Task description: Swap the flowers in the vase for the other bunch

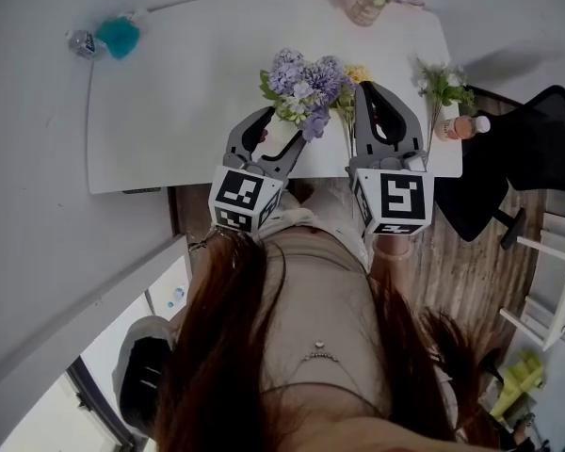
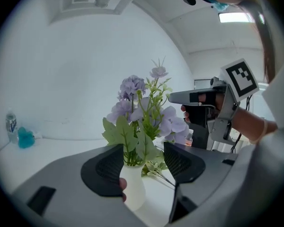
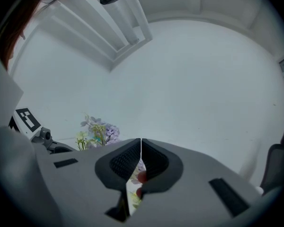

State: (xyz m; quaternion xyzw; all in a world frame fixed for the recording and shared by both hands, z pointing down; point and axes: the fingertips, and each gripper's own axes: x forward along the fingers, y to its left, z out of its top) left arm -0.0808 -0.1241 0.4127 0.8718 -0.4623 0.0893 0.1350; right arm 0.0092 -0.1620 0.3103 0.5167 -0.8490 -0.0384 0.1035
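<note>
We can read no word, number or brand anywhere. The only signs are black-and-white square markers (image 1: 246, 199) on the cube of the left tool (image 1: 281, 137), low and centre in the head view, and a like pattern (image 1: 402, 199) on the cube of the right tool (image 1: 377, 94). They are block patterns, not letters. At the upper left of the bench (image 1: 169, 111), a small bottle (image 1: 82, 42) bears a label too small to read.
</note>
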